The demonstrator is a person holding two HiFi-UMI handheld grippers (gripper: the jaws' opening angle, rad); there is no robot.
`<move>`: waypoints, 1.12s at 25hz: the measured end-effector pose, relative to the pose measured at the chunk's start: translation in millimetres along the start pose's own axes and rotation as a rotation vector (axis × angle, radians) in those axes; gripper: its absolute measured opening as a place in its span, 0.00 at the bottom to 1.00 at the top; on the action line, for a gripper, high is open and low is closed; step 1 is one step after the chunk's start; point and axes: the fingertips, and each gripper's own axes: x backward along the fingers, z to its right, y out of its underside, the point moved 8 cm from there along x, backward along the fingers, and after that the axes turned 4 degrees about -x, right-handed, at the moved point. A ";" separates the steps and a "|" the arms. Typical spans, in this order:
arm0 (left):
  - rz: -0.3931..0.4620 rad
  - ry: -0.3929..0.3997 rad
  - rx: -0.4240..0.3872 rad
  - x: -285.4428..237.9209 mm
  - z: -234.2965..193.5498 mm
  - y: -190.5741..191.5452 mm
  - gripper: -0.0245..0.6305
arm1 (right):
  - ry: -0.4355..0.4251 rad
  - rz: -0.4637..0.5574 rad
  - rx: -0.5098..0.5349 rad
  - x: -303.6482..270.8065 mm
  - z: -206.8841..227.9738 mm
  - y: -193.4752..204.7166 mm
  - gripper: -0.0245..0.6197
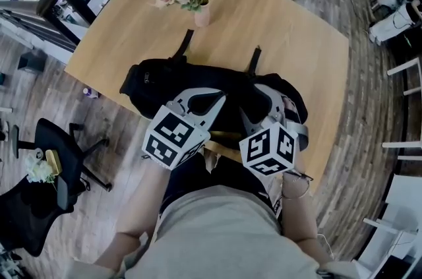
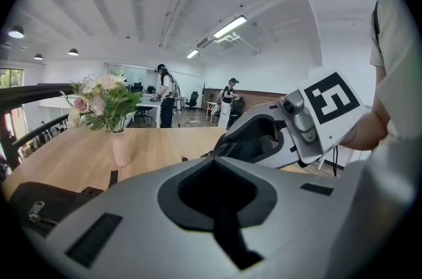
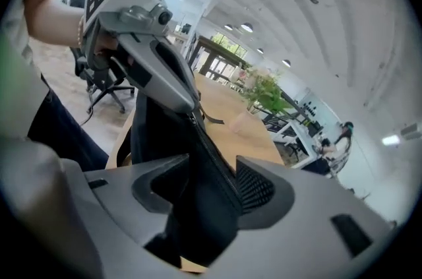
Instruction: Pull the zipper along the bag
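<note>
Wooden table [image 1: 283, 27] bears one black bag [image 1: 158, 83], one vase [image 1: 202, 15]; left gripper [image 1: 212, 98] clenches it, right gripper [image 1: 260, 94] released.

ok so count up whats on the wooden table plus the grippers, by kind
black fabric bag: 1
pink vase of flowers: 1
grey two-jaw grippers: 2 (left gripper, right gripper)
total: 4
</note>
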 end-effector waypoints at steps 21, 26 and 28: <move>-0.001 -0.086 0.026 19.1 -16.2 5.0 0.06 | -0.071 -0.030 0.183 -11.0 1.7 -1.5 0.09; -0.003 -0.163 0.035 36.1 -31.9 10.7 0.06 | -0.063 -0.027 0.156 -9.0 5.1 2.7 0.09; -0.005 -0.197 0.040 44.5 -40.1 12.8 0.06 | -0.061 -0.026 0.150 -8.5 6.6 3.9 0.09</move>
